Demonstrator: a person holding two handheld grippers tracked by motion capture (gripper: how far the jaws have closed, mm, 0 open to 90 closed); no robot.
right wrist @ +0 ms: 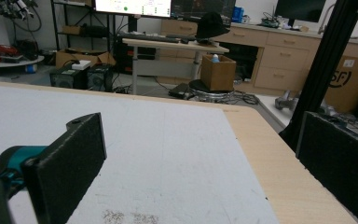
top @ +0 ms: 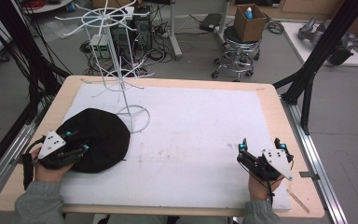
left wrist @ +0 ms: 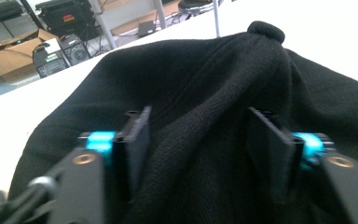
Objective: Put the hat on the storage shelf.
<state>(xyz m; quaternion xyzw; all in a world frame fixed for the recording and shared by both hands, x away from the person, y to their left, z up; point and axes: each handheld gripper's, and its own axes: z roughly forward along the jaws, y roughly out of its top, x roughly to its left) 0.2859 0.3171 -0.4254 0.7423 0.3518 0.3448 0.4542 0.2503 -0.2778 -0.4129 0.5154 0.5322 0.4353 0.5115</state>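
Note:
A black knit hat (top: 98, 135) lies flat on the left of the white mat (top: 191, 135). My left gripper (top: 77, 141) rests on the hat's near left part, jaws apart. In the left gripper view a raised fold of the hat (left wrist: 214, 84) sits between the two pads (left wrist: 135, 135), which do not look pressed together on it. My right gripper (top: 261, 147) hovers open above the mat near the front right, well away from the hat. In the right gripper view its wide-open jaws (right wrist: 200, 140) have nothing between them.
A white wire hat rack (top: 121, 60) with spoked arms stands at the back left, its ring base (top: 134, 117) just behind the hat. The wooden table edge (top: 279, 121) runs along the right. Beyond the table are a stool with a cardboard box (top: 249, 23) and black frame posts (top: 317, 56).

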